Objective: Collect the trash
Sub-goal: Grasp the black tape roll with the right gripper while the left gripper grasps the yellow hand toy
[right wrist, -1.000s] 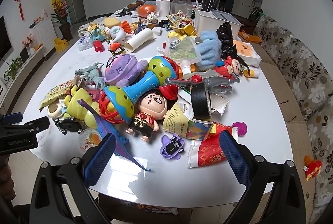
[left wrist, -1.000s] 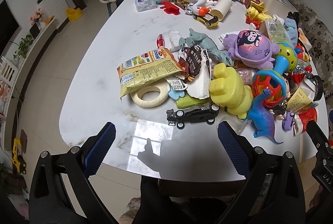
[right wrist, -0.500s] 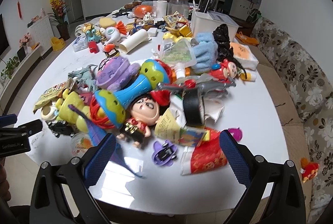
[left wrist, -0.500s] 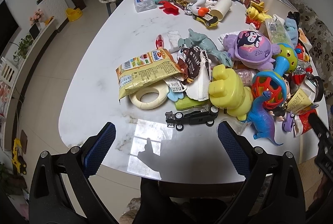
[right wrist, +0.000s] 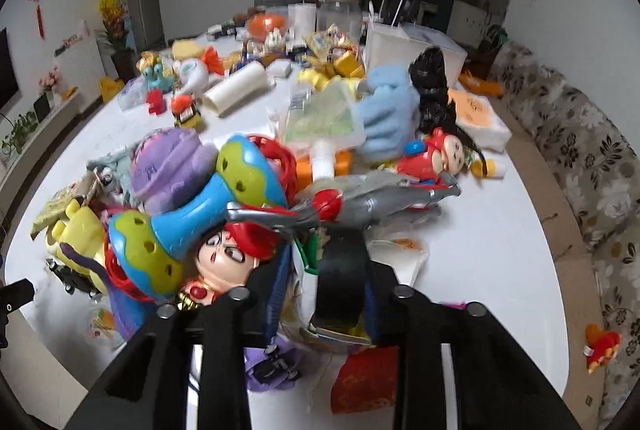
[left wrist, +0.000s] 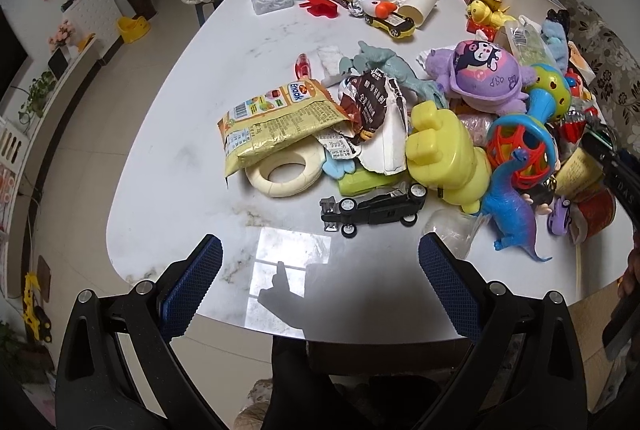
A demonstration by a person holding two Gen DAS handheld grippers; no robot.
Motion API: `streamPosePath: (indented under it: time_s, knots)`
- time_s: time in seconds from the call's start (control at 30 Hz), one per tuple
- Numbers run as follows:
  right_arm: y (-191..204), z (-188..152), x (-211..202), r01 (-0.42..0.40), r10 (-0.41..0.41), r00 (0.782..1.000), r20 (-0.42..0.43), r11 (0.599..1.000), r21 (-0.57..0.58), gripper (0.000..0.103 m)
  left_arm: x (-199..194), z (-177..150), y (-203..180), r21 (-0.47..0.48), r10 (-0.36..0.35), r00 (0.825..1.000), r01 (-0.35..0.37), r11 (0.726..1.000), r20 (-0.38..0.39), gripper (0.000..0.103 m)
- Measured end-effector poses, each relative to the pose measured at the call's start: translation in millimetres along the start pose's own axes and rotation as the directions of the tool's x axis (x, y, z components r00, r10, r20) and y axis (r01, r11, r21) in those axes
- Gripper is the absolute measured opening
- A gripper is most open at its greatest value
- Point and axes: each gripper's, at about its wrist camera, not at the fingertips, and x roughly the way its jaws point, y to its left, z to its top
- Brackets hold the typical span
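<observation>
the crumpled paper wrapper (right wrist: 320,326) lies at six o'clock of the toy heap on the bench (right wrist: 480,230), where the right claw (right wrist: 324,304) has just dived and narrowed around it, while the left claw (left wrist: 320,290) hangs wide.

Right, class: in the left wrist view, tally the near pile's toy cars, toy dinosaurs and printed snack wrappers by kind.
Toy cars: 2, black car, purple car
Toy dinosaurs: 2, blue dinosaur, grey dinosaur
Snack wrappers: 2, yellow snack bag, brown wrapper
Total: 6
</observation>
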Motion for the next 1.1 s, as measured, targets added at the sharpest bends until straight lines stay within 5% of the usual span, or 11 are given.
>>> streamPosePath:
  time_s: [0.33,0.57,0.97,1.1]
  knots:
    - [-45,29,-70,-0.218,0.213,0.973,0.084,0.974,0.062,0.023,5,3,-18,0.102,-0.111,0.988,0.100,0.990,0.109,0.096]
    - [-51,38,-87,-0.248,0.243,0.966,0.089,0.968,0.042,0.024,43,25,-51,0.136,-0.119,0.990,0.107,0.985,0.077,0.097]
    - [-28,33,-78,-0.277,0.276,0.961,0.027,0.961,0.022,0.024,82,54,-60,-0.056,-0.238,0.969,0.241,0.969,0.060,0.097]
    - [-22,35,-74,-0.273,0.273,0.962,0.014,0.962,0.011,0.025,87,66,-50,-0.146,-0.304,0.950,0.311,0.939,0.068,0.093]
